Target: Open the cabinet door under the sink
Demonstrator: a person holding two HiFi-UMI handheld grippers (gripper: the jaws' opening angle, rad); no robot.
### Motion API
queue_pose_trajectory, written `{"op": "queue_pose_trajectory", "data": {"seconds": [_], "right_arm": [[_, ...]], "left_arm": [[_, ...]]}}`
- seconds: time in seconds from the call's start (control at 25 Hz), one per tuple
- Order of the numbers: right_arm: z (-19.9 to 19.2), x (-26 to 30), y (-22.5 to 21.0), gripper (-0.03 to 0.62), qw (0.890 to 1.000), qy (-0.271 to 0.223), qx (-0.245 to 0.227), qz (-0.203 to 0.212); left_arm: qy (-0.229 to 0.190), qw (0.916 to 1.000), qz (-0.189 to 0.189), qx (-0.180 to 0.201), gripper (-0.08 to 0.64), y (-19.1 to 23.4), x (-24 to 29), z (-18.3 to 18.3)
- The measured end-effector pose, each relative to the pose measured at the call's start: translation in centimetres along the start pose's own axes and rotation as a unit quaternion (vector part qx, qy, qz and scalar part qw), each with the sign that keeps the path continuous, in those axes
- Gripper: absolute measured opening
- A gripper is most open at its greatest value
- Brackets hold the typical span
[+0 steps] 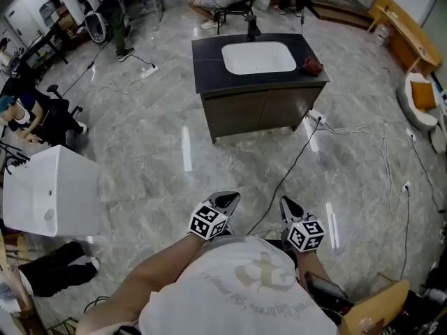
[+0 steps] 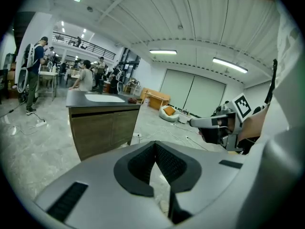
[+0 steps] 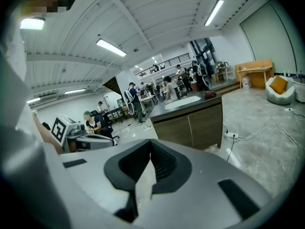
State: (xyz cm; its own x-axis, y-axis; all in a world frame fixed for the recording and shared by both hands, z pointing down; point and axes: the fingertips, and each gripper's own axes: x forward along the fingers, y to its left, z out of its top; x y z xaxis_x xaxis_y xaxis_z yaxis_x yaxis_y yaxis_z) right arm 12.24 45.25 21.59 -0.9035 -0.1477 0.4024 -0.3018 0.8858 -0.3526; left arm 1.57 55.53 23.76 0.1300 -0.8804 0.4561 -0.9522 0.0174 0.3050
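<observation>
Fingers (image 2: pixel 136 165) of my left gripper (image 1: pixel 225 201) are clenched together with nothing between them, and those of my right gripper (image 1: pixel 288 205) read the same, closed and empty. Both grippers are held low, close to my body, over the grey floor (image 1: pixel 160 152), well apart from the cabinet doors (image 1: pixel 237 115), which sit shut and flush under the dark counter (image 1: pixel 209 58) and its white sink (image 1: pixel 258 56). A red object (image 1: pixel 312 65) lies at the counter's right edge, beside the sink
</observation>
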Motion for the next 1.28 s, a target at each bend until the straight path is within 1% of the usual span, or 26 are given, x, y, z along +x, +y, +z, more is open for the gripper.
{"op": "queue_pose_trajectory", "data": {"seconds": [0.12,0.32,0.44,0.56,0.64,0.76,0.88,1.12,1.28], "right_arm": [[0.0,0.9,0.6,0.015,1.0,0.001,0.001,-0.011],[-0.5,1.7,1.8,0.015,1.0,0.009,0.0,-0.017],[-0.5,2.2,1.3,0.014,1.0,0.013,0.003,-0.019],[-0.3,3.2,-0.2,0.015,1.0,0.018,0.01,-0.018],[-0.2,4.0,-1.2,0.015,1.0,0.021,0.012,-0.014],[1.0,5.2,-2.7,0.015,1.0,0.02,0.01,-0.005],[2.4,6.2,-4.9,0.015,1.0,0.02,0.012,0.004],[5.6,7.5,-12.0,0.014,0.999,0.022,0.022,0.015],[6.2,7.9,-14.3,0.015,0.999,0.025,0.023,0.026]], "left_arm": [[0.003,1.0,-0.002,-0.001,0.009,1.4,-0.8,0.0],[0.013,0.9999,0.003,-0.005,0.009,3.4,-1.6,-1.0],[0.02,0.9998,-0.002,-0.006,0.009,3.8,-1.1,-1.2],[0.025,0.9997,-0.002,0.0,0.009,4.3,0.4,-0.5],[0.025,0.9997,0.003,-0.002,0.009,4.7,1.3,-0.2],[0.03,0.9995,0.009,-0.005,0.009,5.1,3.0,0.6],[0.039,0.9992,0.012,0.003,0.009,5.0,5.4,1.7],[0.05,0.9977,0.008,0.046,0.009,3.7,12.6,5.9],[0.05,0.9969,0.012,0.06,0.009,3.0,15.2,7.6]]}}
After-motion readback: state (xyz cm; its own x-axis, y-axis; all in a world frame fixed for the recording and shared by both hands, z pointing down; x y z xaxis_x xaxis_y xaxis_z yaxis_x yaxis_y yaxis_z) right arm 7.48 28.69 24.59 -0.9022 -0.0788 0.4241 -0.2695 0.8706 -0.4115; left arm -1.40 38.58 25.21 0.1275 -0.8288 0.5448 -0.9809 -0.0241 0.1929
